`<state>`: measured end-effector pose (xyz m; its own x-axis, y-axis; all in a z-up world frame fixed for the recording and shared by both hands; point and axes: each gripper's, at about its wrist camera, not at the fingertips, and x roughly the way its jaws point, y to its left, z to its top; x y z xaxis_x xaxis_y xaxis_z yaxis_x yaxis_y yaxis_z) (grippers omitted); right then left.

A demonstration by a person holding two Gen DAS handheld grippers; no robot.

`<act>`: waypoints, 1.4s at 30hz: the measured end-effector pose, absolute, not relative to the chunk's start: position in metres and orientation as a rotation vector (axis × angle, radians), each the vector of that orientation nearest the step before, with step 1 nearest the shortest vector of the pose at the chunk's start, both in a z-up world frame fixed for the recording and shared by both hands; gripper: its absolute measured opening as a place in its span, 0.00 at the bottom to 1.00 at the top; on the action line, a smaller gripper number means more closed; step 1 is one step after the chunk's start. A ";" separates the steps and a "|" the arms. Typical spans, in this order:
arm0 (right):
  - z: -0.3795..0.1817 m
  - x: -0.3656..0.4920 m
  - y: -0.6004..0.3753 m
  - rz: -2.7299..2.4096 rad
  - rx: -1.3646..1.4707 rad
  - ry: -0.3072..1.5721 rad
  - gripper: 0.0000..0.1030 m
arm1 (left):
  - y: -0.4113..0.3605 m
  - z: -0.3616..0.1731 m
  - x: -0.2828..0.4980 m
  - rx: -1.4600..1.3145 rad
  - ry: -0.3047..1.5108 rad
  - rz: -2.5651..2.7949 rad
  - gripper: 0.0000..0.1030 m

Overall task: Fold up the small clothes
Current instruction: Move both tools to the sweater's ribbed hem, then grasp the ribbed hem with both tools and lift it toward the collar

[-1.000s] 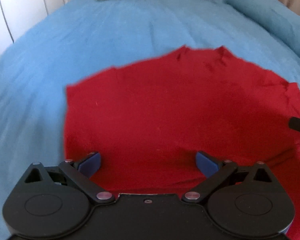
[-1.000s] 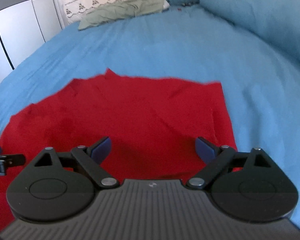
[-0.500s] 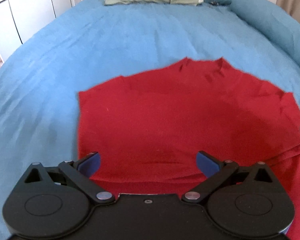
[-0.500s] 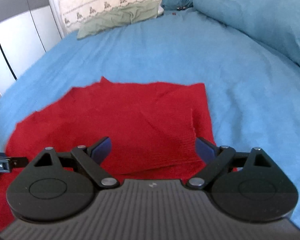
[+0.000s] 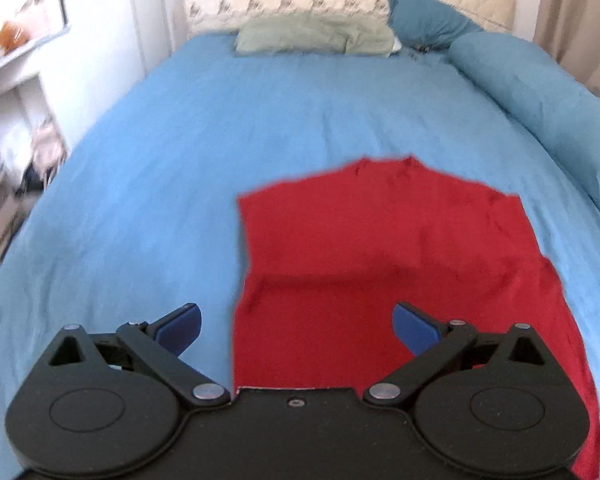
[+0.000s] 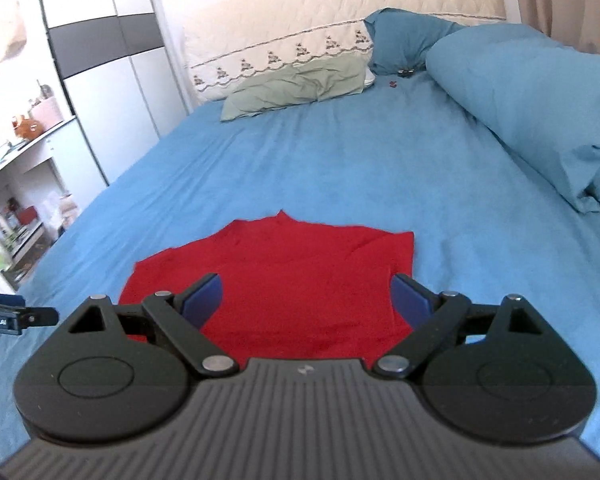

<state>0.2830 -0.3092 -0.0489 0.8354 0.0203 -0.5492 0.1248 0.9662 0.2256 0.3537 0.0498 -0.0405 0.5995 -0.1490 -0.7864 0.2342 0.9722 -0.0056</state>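
Lying flat on blue bedspread (image 6: 340, 152): one red garment (image 5: 380, 248); left tool (image 5: 296, 322), right tool (image 6: 306, 296) both released.

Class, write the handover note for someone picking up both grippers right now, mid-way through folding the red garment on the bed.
Left gripper: open, empty, above the red garment's left edge.
Right gripper: open, empty, over the garment's near right part.
Garment: released, flat on the blue bedsheet, already folded at least once; a fold ridge crosses its middle.
Left to do: any further fold needed to make it compact, then smooth it.
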 end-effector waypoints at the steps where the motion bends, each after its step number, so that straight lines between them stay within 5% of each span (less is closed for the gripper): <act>1: -0.046 0.274 -0.308 -0.050 0.259 0.592 1.00 | 0.056 -0.041 0.342 0.086 0.934 -0.221 1.00; 8: -0.061 0.201 -0.298 -0.060 0.245 0.749 1.00 | 0.095 -0.088 0.270 0.020 1.137 -0.244 0.97; 18: -0.142 0.130 -0.301 -0.225 0.353 1.029 0.86 | 0.106 -0.149 0.229 -0.053 1.274 -0.211 0.61; 32: -0.173 0.094 -0.297 -0.289 0.450 1.163 0.69 | 0.100 -0.155 0.224 -0.061 1.290 -0.184 0.55; 39: -0.171 0.105 -0.292 -0.293 0.443 1.182 0.30 | 0.101 -0.156 0.224 -0.059 1.299 -0.159 0.43; 42: -0.170 0.109 -0.290 -0.281 0.422 1.185 0.24 | 0.101 -0.156 0.228 -0.053 1.316 -0.160 0.25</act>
<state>0.1091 -0.2902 -0.1701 0.3557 0.0082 -0.9346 0.4264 0.8884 0.1701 0.2277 0.1011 -0.1558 0.2431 -0.1469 -0.9588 0.0871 0.9878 -0.1293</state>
